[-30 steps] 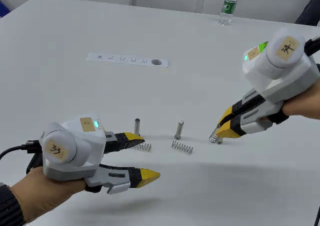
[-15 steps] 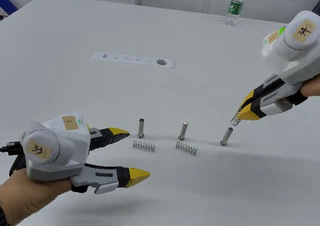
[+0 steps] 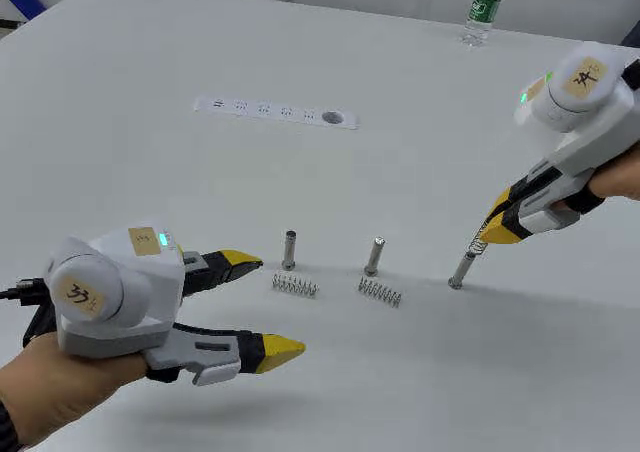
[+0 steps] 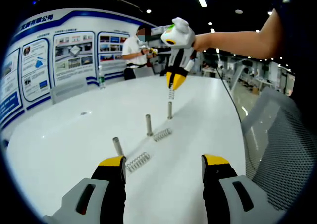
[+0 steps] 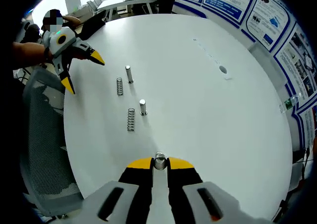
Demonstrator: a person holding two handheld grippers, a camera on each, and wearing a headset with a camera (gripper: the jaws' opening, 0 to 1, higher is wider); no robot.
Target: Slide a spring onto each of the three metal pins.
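Far left, the white-and-grey, yellow-tipped left gripper [image 3: 280, 305] hovers over the white counter [image 3: 150, 172], jaws spread wide, nothing in them. Just ahead stand three short steel pins: left pin [image 3: 289, 249], middle pin [image 3: 375, 256], right pin [image 3: 462, 270]. A small coiled wire spring [image 3: 295, 286] lies flat in front of the left pin, and a second loose spring [image 3: 380, 292] lies in front of the middle pin. On the right, the right gripper [image 3: 497, 234] has its jaws pinched on a third spring [image 3: 479, 243], whose lower end sits right at the right pin's tip; can't tell if it's actually slipped over it.
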